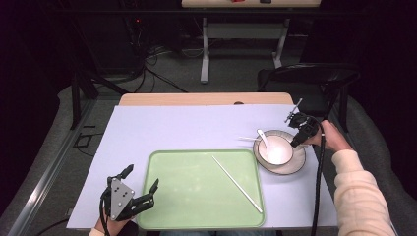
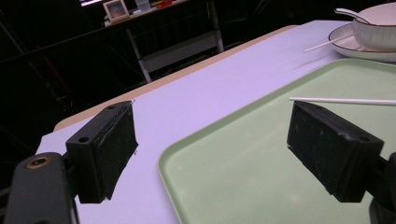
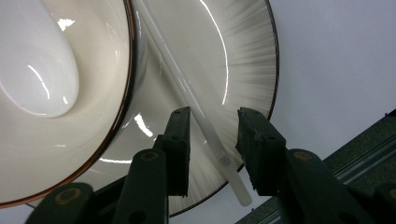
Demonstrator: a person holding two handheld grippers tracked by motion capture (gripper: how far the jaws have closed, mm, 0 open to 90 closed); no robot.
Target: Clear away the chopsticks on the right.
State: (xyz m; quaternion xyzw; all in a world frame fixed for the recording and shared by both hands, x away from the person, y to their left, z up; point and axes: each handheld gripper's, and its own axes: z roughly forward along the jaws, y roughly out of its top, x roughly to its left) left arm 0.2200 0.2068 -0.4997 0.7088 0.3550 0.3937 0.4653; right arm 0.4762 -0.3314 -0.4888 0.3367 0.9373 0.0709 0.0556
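Table (image 1: 206,99), wooden, lying under a pale lavender sheet (image 1: 162,128). Sitting directly on the sheet: green tray (image 1: 162,196) at near centre; rimmed plate (image 1: 297,162) at right, just beside the tray.

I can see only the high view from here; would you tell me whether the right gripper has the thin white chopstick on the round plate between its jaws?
Observer: Yes. In the right gripper view the thin white plastic chopstick lies between the jaws of the right gripper, with a gap on each side, so the pads are not pressing on it.
Operator: Thank you. Where along the chopstick is the gripper?
Observer: Near its blunt end, which overhangs the grey-streaked rim of the round cream plate.
Operator: And how is the left gripper?
Observer: The left gripper is wide open and holds nothing. Its jaws stand either side of a corner of the pale green plastic tray.
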